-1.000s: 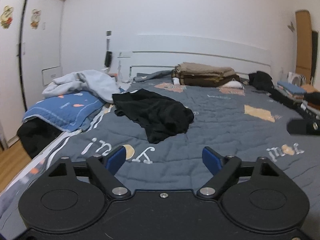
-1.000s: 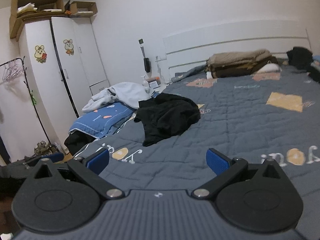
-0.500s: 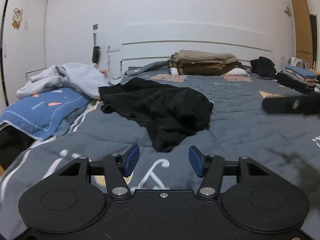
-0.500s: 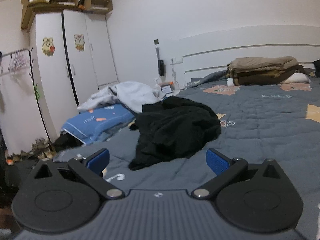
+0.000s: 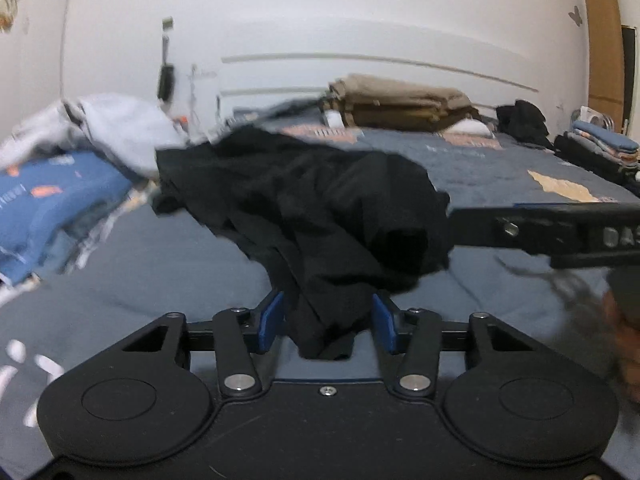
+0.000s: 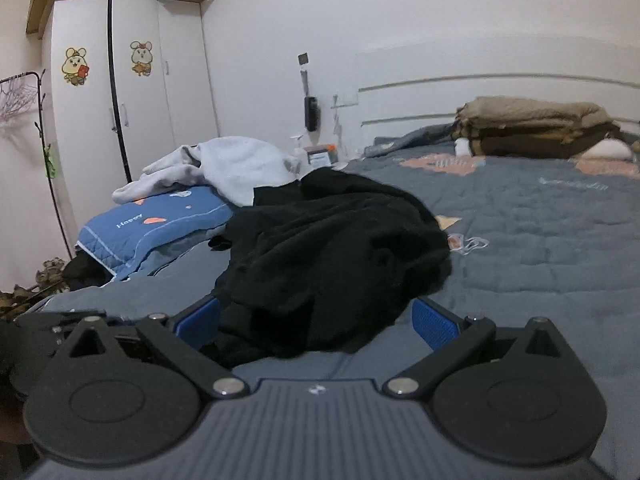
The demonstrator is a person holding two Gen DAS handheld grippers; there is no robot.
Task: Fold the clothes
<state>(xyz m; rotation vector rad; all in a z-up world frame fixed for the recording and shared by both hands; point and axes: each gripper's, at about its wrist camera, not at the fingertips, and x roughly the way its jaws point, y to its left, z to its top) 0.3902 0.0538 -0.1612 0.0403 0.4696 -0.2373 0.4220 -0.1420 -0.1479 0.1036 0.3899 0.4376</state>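
Black garment between left fingers, seemingly unclamped; right fingers apart

The right gripper sits low over the grey bed, its blue fingers spread wide around the near edge of a crumpled black garment, pads not pressing it.

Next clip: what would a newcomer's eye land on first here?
The crumpled black garment heaped on the grey quilted bedspread, with both grippers at its near edge. The left gripper has been closing around a hanging fold; the right gripper stands wide open. Behind lie a white garment and folded tan blankets.
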